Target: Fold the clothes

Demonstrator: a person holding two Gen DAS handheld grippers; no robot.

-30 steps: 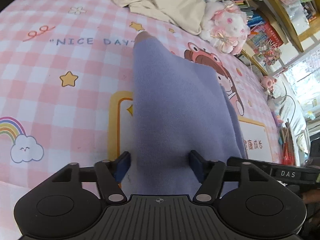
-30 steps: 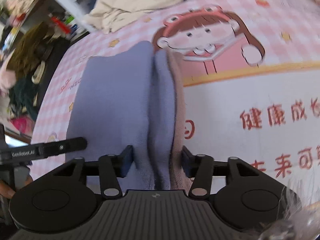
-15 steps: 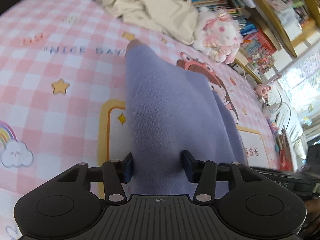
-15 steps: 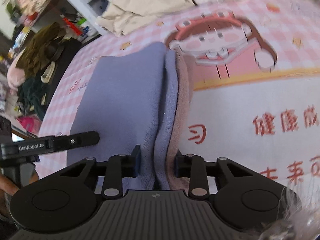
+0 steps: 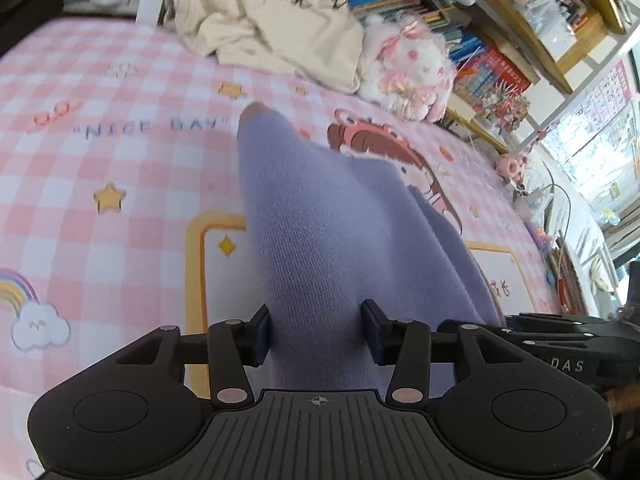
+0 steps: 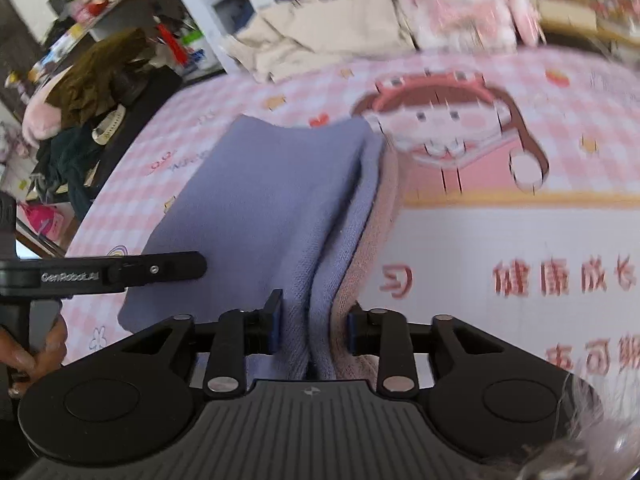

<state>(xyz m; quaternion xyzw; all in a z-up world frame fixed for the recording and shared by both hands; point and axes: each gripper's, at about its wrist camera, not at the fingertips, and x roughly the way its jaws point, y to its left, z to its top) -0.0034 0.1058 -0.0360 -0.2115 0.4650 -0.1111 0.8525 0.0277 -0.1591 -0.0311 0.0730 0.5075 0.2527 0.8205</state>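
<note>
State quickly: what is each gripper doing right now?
Left gripper: holding the purple garment; jaws just opened slightly.
Right gripper: holding the purple garment too; jaws just opened further.

I'm seeing a lavender-purple knit garment [image 5: 320, 240] showing a dusty-pink inner layer along one edge, lying on a pink-and-white checked bedsheet [image 5: 100, 160] that is showing yellow stars, a rainbow and a cartoon girl. A cream cloth [image 5: 272, 36] and a white-and-pink plush toy [image 5: 408, 64] are sitting behind.
</note>
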